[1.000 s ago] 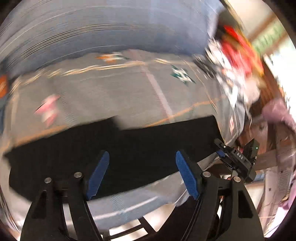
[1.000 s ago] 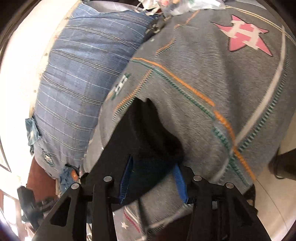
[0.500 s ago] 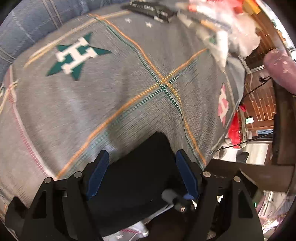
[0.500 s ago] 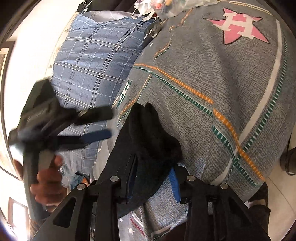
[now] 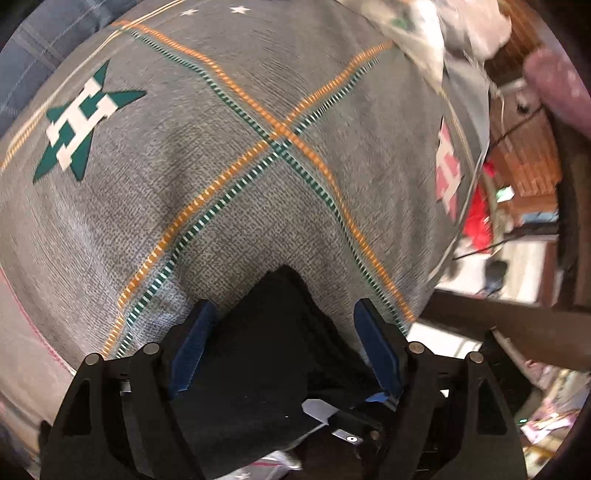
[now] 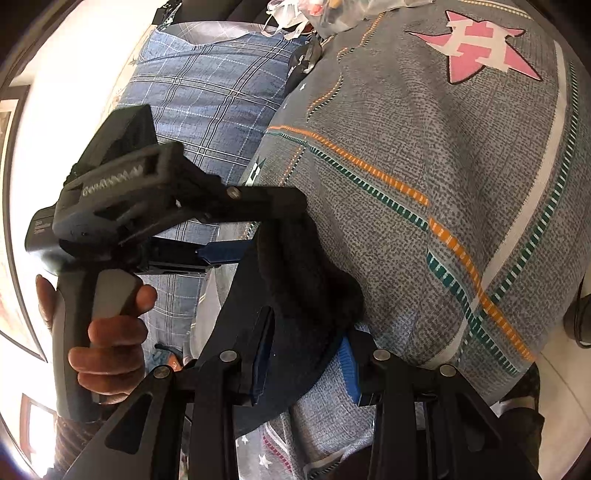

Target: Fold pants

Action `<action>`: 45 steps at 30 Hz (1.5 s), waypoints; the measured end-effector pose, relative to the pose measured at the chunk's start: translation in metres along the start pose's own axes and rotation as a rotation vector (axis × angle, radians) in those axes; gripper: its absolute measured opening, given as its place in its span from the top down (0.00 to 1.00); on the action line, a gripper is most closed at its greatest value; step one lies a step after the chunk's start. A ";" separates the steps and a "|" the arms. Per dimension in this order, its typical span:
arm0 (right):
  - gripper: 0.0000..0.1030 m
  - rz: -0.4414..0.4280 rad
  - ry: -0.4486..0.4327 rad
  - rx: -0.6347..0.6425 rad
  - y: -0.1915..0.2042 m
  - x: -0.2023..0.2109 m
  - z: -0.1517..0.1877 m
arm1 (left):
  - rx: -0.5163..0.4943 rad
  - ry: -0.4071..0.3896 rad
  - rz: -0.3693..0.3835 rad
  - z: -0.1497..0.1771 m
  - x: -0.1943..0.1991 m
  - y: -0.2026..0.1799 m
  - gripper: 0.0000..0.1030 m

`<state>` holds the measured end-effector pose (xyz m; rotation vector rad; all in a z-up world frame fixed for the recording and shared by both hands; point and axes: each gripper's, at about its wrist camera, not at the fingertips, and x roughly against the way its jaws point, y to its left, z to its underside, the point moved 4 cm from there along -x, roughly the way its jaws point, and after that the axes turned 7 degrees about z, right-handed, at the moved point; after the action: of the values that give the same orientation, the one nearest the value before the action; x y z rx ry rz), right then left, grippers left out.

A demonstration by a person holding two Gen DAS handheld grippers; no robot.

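The black pants (image 5: 273, 343) lie bunched on a grey patterned bedspread (image 5: 229, 155). My left gripper (image 5: 284, 332) is open, its blue fingers either side of a raised fold of the pants. In the right wrist view the left gripper (image 6: 236, 221) comes in from the left, held by a hand, its fingers at the top edge of the pants (image 6: 295, 288). My right gripper (image 6: 306, 350) has its blue pads (image 6: 349, 363) closed in on a thick bunch of the black cloth.
A blue plaid pillow (image 6: 207, 96) lies at the left of the bedspread (image 6: 443, 184). Plastic clutter (image 6: 332, 11) sits at the far end. The bed edge (image 5: 454, 236) drops to the floor on the right, with wooden furniture (image 5: 517, 325) beyond.
My left gripper swung across the bed and came down over the folded end of the pants, beside my right gripper. My right gripper kept its hold on the cloth.
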<state>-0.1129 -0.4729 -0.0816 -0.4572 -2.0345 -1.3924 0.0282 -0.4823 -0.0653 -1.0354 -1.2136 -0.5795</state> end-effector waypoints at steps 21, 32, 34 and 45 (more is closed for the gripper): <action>0.90 0.043 -0.062 0.160 0.030 0.005 -0.002 | 0.054 -0.153 0.014 0.035 0.048 0.012 0.84; 0.90 0.028 -0.038 0.143 0.026 0.001 -0.006 | 0.117 -0.200 0.046 0.029 0.047 0.018 0.84; 0.90 0.031 -0.068 0.206 0.038 0.008 -0.002 | 0.128 -0.232 0.074 0.035 0.060 0.024 0.84; 0.90 -0.004 -0.089 0.460 0.123 0.013 0.036 | 0.255 -0.404 0.198 0.101 0.128 0.080 0.85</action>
<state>-0.0602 -0.3935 0.0050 -0.3153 -2.3379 -0.8737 0.0846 -0.3380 0.0298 -1.0665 -1.4706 -0.0557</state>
